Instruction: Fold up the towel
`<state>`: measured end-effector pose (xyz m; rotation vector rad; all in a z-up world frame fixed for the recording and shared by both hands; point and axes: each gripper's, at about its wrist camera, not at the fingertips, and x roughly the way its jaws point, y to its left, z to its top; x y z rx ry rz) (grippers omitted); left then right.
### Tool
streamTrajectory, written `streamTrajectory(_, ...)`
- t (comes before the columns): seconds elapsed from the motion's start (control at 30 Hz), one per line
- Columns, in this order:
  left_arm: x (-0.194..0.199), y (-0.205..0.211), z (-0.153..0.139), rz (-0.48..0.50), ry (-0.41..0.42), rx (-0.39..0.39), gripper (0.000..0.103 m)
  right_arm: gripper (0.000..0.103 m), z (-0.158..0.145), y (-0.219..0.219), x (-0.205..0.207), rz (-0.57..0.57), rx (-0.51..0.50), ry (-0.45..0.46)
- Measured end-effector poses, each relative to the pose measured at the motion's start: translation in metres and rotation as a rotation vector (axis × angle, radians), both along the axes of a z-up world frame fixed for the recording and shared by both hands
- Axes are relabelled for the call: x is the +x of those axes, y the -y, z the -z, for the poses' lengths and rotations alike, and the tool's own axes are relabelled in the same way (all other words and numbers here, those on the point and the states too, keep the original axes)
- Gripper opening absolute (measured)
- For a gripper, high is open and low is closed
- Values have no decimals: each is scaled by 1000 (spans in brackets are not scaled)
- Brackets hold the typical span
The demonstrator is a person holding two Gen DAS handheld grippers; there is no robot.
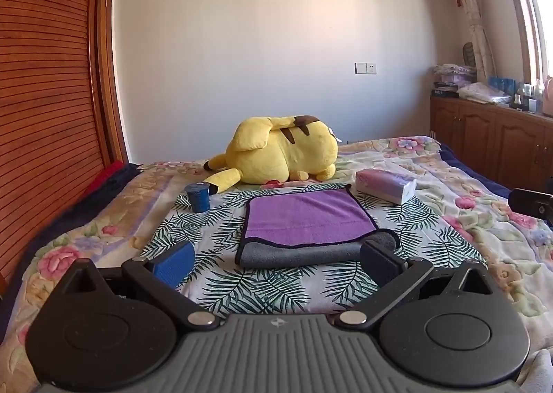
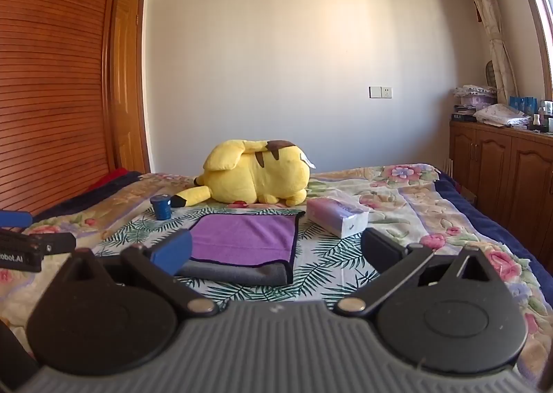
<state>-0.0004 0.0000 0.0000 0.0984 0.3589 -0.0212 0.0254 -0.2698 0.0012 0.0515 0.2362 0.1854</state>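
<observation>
A towel (image 1: 307,216), purple on top and grey underneath with a dark hem, lies folded on the leaf-print cloth (image 1: 214,230) on the bed. The grey fold edge faces me. My left gripper (image 1: 276,263) is open and empty, just short of the towel's near edge. In the right wrist view the towel (image 2: 245,241) lies ahead and to the left. My right gripper (image 2: 276,253) is open and empty, near the towel's right corner. The left gripper's side (image 2: 31,248) shows at the left edge there.
A yellow plush toy (image 1: 283,151) lies behind the towel. A small blue cup (image 1: 198,197) stands to the towel's left, a tissue pack (image 1: 385,185) to its right. A wooden wardrobe (image 1: 45,99) stands at left, wooden cabinets (image 1: 490,137) at right.
</observation>
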Motion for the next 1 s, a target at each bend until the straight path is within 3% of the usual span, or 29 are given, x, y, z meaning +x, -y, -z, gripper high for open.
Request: streamTrajectory(1.0, -1, -2, -6, 3, 20, 34, 87, 103, 0, 2, -1, 2, 3, -2)
